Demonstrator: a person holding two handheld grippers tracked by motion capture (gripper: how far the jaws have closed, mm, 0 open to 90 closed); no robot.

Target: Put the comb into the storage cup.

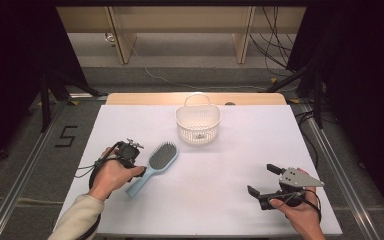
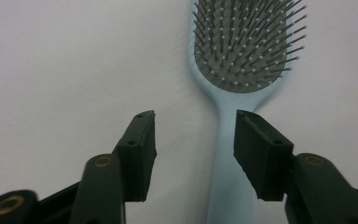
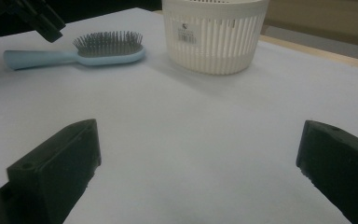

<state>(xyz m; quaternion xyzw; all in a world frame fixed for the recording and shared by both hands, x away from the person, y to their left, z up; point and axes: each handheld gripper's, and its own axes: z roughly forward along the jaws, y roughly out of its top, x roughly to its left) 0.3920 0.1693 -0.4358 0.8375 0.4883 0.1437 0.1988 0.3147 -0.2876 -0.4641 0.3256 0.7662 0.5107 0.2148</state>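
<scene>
The left tool stood part open with nothing gripped, hanging over the handle of the pale blue plastic paddle hairbrush, which lay flat on the white bench, bristles up and short of the white slotted plastic basket; I judged the pickup not yet made and the basket move still to do. The right tool rested wide open and empty, well apart. The left tool's view showed the handle off-centre near one jaw; the high view showed the basket.
</scene>
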